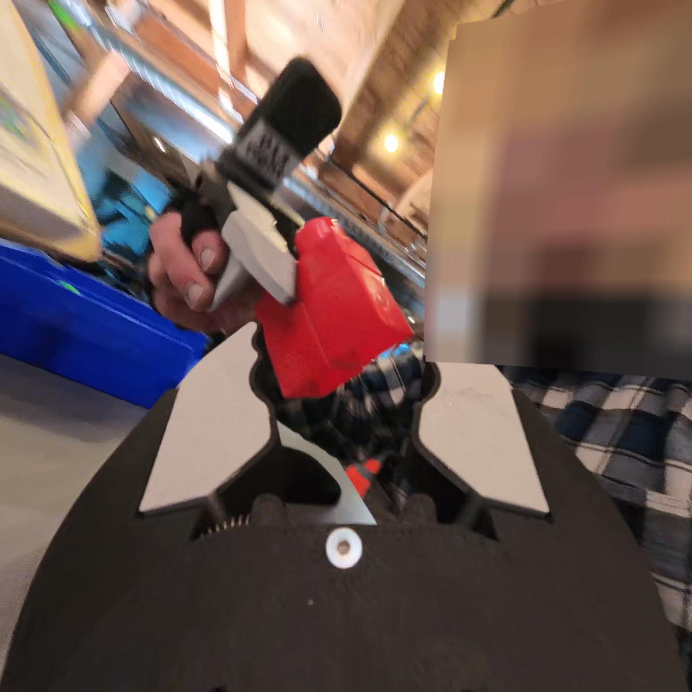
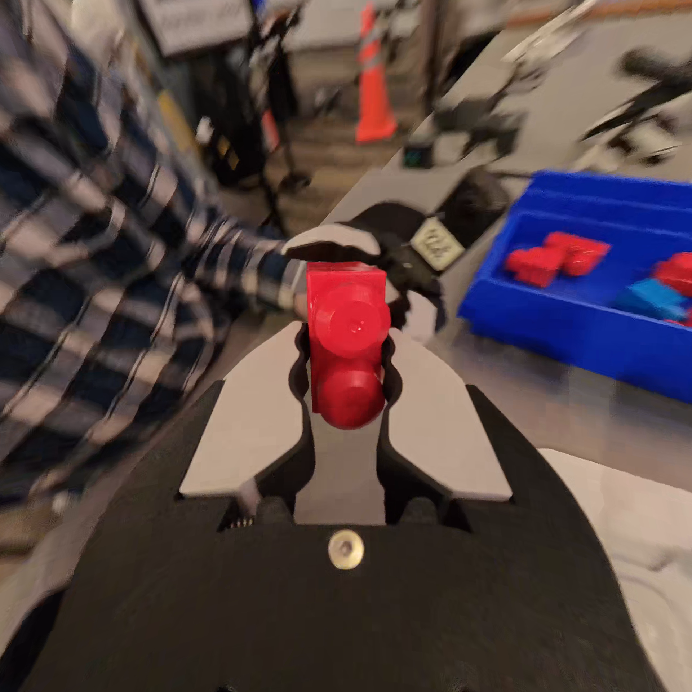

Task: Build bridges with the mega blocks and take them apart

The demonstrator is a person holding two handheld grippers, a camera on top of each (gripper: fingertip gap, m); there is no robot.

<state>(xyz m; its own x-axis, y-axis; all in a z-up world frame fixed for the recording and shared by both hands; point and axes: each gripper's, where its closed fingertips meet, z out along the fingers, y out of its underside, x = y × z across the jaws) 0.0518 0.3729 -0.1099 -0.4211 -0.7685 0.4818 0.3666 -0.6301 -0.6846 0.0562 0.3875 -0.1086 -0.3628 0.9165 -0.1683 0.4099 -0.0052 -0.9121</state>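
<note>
Red plastic is filling the right gripper (image 2: 346,359): a two-stud mega block (image 2: 346,337) is sitting clamped between its grey fingers (image 2: 258,404), both pads pressing on the block's sides, studs facing the camera. In the left wrist view that block (image 1: 329,307) is hanging in the air above the table, its lower corner dipping between the fingers of the left gripper (image 1: 344,359), whose claw is standing wide and not touching it on the far side. More red and blue blocks (image 2: 558,258) are lying in a blue bin (image 2: 561,325) just beside
</note>
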